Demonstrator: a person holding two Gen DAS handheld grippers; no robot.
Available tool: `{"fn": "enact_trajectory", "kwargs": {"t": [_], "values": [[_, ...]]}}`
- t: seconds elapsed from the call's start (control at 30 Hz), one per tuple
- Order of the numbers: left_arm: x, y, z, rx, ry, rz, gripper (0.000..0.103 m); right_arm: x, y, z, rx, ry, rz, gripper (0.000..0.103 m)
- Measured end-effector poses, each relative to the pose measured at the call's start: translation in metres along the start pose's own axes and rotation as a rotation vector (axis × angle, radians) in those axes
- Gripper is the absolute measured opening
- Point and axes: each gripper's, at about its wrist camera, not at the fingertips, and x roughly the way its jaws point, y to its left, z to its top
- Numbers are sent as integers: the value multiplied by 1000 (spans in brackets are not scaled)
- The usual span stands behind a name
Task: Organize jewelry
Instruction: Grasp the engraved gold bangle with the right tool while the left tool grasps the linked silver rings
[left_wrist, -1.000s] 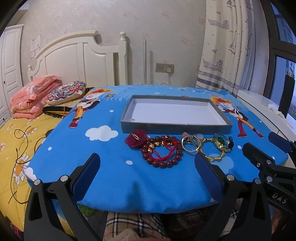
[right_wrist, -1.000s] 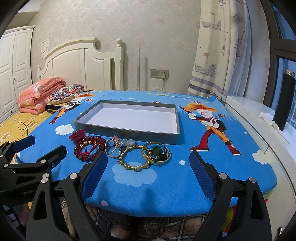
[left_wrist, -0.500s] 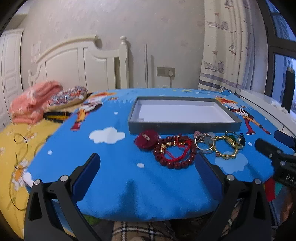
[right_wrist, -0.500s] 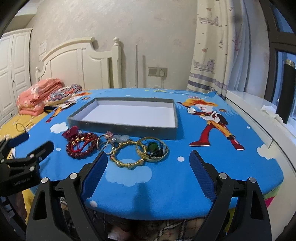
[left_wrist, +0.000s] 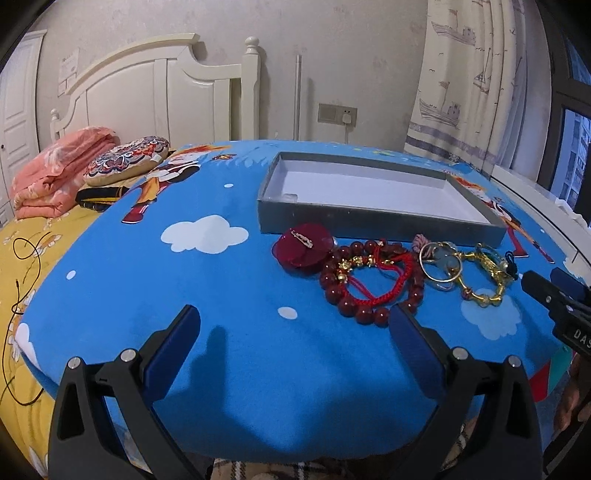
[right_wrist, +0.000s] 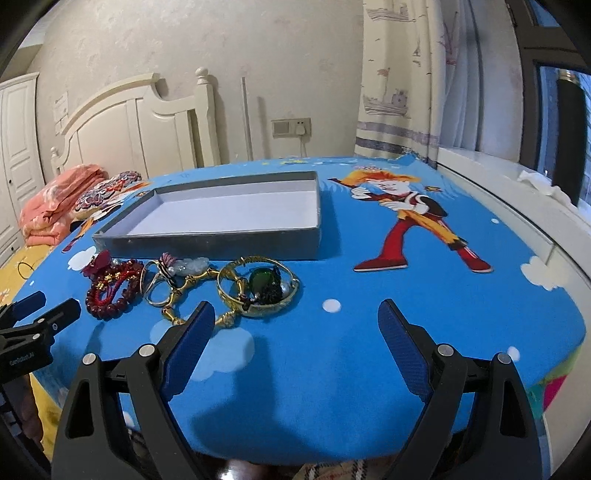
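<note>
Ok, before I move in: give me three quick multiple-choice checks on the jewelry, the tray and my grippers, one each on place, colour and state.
1. Where does the jewelry lie?
A. inside the grey tray
B. on the blue cloth before the tray's near wall
C. on the windowsill

2. What colour is the beaded bracelet?
A. dark red
B. white
C. green

3. How do the hand-held grippers stand?
A. both shut on jewelry
B. one shut on the tray
C. both open, holding nothing

Key: B, the pieces sit on the blue cloth outside the grey tray; A, the beaded bracelet is dark red; C, the left hand-held gripper and right hand-held gripper gape over bare cloth.
</note>
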Motion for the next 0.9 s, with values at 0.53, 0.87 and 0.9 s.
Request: {"fn": "enact_trajectory", "kwargs": {"t": [0.53,0.87,0.9], "values": [[13,-40,15,109,-6,-58,96,42,16,11,-41,96,56,66],[21,-93,29,218,-48,-95,89,30,0,11,-47,51,52,56],[23,-98,29,231,-51,-93,85,28,-2,11,-42,44,47,56]]}}
